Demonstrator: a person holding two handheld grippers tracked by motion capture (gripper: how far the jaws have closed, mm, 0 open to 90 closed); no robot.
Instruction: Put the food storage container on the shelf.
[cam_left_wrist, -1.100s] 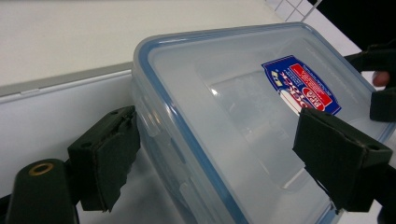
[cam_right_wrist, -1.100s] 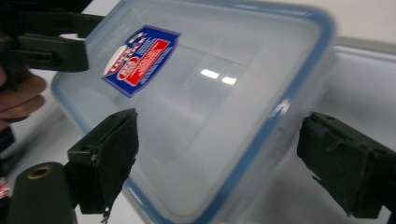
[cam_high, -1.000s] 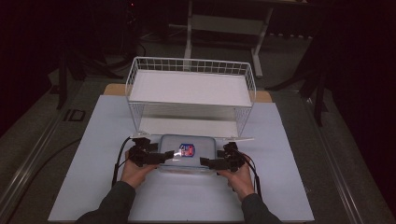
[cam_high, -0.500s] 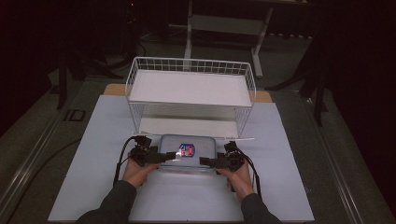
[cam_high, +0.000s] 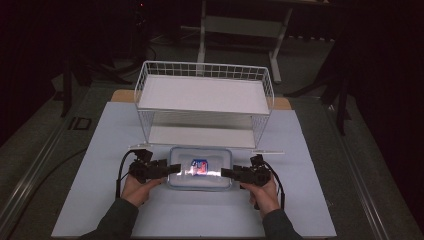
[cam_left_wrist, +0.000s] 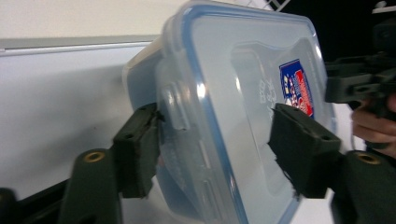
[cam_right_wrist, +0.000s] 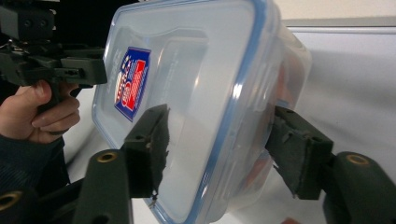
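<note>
container (cam_high: 200, 169) | nudged slightly nearer the person | both grippers moved with it

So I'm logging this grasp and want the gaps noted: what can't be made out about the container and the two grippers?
- Container contents: blurred by the cloudy lid in both gripper views.
- Lid sticker wording: too small and glared in the high view, partly behind a jaw in the left gripper view.
- Left gripper and right gripper pad contact: hidden by the container's edge.
</note>
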